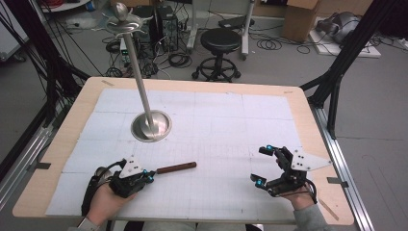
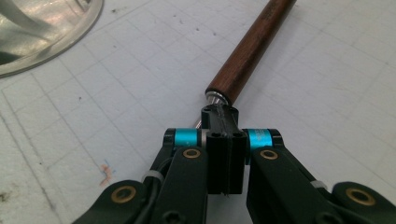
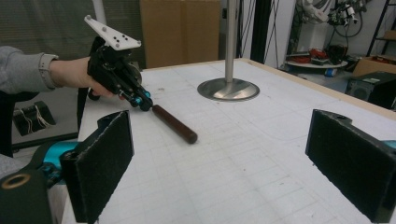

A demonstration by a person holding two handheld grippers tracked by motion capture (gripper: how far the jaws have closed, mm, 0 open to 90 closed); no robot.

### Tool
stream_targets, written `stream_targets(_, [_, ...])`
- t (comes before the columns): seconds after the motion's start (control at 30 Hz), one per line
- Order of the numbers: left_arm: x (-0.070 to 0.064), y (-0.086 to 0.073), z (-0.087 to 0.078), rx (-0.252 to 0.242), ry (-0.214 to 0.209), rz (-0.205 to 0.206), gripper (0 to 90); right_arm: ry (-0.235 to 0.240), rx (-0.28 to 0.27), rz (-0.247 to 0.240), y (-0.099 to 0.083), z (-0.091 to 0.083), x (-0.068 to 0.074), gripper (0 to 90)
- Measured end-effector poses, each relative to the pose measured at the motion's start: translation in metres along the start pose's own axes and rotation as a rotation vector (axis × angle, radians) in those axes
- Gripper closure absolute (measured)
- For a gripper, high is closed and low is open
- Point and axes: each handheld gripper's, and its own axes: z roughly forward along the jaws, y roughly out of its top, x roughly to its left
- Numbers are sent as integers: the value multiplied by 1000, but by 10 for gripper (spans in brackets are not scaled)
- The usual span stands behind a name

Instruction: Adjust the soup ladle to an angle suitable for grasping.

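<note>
Brown stick [image 1: 176, 168], a round wooden handle with a small silver metal end, is lying flat on the white squared mat of the desk [image 1: 216, 139], near the front edge and a little left of the middle. Its silver end is pinched by the left claw [image 1: 150, 175], and the jaws are pressed tight together on that thin metal part, as is seen up close in the left gripper view, where the stick [image 2: 250, 49] runs away from the closed black jaws of the left claw [image 2: 219, 116]. The left claw is held low by a hand [image 1: 103, 202] that comes in from the bottom of the high view. The right claw [image 1: 262, 166] is held well apart from the stick, over the right side of the desk, and its two jaws are spread wide with nothing between them. In the right gripper view the two dark pads [image 3: 105, 163] are seen far apart, and the stick [image 3: 175, 123] and the left claw [image 3: 140, 100] are seen beyond them. Farther back on the mat a shiny metal stand [image 1: 151, 125] is set, with a round flat base and a tall thin pole. Behind the desk, a black stool [image 1: 219, 48] is seen on the floor.
</note>
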Motion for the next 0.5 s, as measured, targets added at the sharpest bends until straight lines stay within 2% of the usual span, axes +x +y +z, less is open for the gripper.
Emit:
stream_targets(0.2, [5,2,3,-7,40,-25,896,-2,-4,-10,0,0,-1,67])
stream_targets(0.5, [11,3,6,-8,98,-65,896,-1,1,5,0,0,0,67])
